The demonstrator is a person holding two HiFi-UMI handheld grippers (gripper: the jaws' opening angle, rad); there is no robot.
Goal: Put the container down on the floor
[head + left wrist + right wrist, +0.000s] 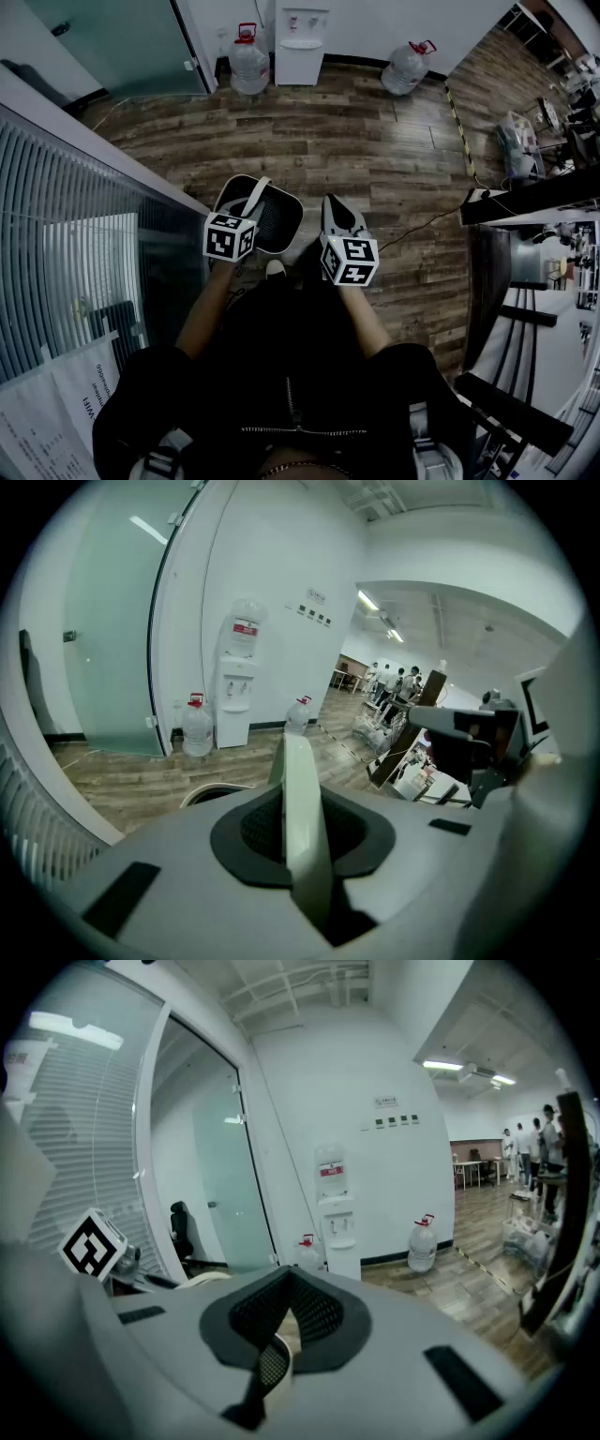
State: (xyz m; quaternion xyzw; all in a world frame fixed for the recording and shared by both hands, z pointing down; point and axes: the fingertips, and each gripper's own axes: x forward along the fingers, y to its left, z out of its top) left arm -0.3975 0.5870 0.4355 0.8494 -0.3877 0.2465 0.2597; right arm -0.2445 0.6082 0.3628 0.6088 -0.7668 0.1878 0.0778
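Note:
The container [270,221] is a dark mesh bin with a cream rim, in the head view just ahead of the person's knees over the wooden floor [375,150]. My left gripper [251,202] is shut on a cream strip of its rim [300,789], which stands upright between the jaws, at the left gripper [300,832]. My right gripper [336,212] hangs just right of the bin, jaws together and apart from it. In the right gripper view [281,1321] the bin's rim [202,1279] shows at the left. Whether the bin touches the floor is hidden.
A glass partition with blinds [84,234] runs close along the left. At the far wall stand a water dispenser [302,42] and two large water bottles [248,66] [408,67]. A cable [422,225] crosses the floor toward a dark desk [525,202] at the right.

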